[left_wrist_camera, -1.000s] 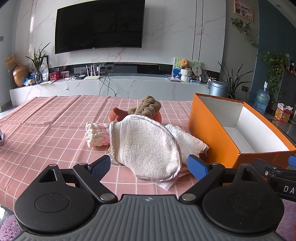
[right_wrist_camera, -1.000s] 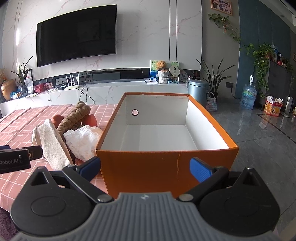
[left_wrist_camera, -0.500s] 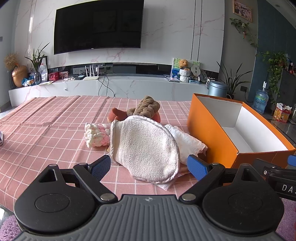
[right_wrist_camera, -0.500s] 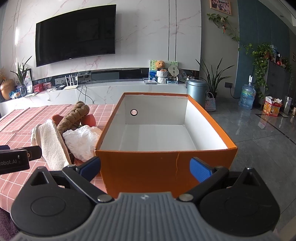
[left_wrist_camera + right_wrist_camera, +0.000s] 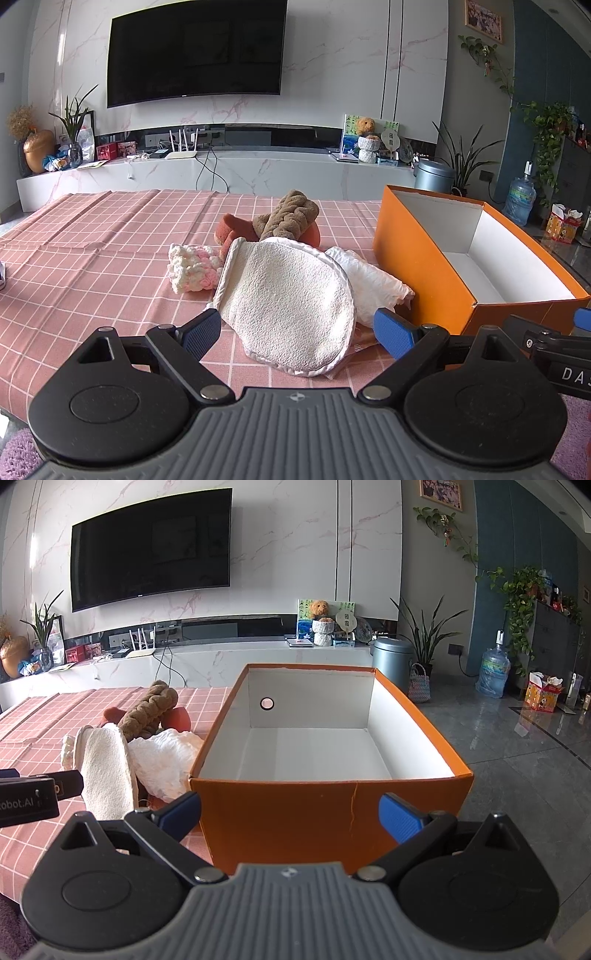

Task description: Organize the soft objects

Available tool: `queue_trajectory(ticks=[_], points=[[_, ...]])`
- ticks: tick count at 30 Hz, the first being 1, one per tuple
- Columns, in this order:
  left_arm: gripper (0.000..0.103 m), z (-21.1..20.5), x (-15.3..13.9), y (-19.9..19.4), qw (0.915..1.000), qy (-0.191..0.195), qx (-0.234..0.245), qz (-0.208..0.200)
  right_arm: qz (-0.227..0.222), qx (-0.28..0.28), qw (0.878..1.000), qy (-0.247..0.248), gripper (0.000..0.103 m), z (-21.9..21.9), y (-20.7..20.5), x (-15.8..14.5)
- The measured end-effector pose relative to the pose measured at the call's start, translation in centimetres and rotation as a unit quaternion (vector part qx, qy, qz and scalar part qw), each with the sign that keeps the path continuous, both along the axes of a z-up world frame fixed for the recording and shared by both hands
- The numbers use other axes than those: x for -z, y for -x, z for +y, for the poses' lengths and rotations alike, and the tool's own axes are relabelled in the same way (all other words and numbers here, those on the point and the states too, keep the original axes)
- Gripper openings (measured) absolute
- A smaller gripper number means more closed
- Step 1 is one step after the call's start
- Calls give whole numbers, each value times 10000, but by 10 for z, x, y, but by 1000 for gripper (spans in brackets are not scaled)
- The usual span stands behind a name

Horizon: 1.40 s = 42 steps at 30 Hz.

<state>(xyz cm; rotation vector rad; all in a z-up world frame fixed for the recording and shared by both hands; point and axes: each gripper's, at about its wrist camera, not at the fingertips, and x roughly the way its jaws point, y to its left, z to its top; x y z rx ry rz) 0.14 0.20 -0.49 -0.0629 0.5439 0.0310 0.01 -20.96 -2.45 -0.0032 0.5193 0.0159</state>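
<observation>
A pile of soft things lies on the pink checked tablecloth (image 5: 92, 258): a cream terry mitt (image 5: 288, 306) in front, a white crumpled cloth (image 5: 373, 284) to its right, a pink-white knitted piece (image 5: 192, 269) to its left, a brown braided plush (image 5: 288, 218) over a red-brown sponge (image 5: 232, 229) behind. My left gripper (image 5: 297, 334) is open, its fingers on either side of the mitt's near edge. An orange box (image 5: 332, 812), white inside and empty, stands right of the pile. My right gripper (image 5: 290, 814) is open just in front of the box's near wall. The mitt (image 5: 107, 771) also shows in the right wrist view.
The table's near edge runs under both grippers. The left gripper's body (image 5: 29, 799) shows at the left of the right wrist view. Behind the table are a white TV bench (image 5: 221, 173), a wall TV and plants. A grey tiled floor (image 5: 517, 746) lies right of the box.
The left gripper has crept slightly forward and the mitt sits a little lower between its fingers. The right gripper has hardly moved.
</observation>
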Motion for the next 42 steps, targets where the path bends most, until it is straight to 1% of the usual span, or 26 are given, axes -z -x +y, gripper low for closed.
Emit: queue_trajectory(ticks=[34, 42], points=[[103, 2, 2, 1, 10000, 29, -20, 30, 11, -9, 10000, 22, 101, -1, 1, 0], [103, 6, 1, 2, 10000, 62, 35, 30, -139, -256, 9995, 117, 100, 9, 3, -4]])
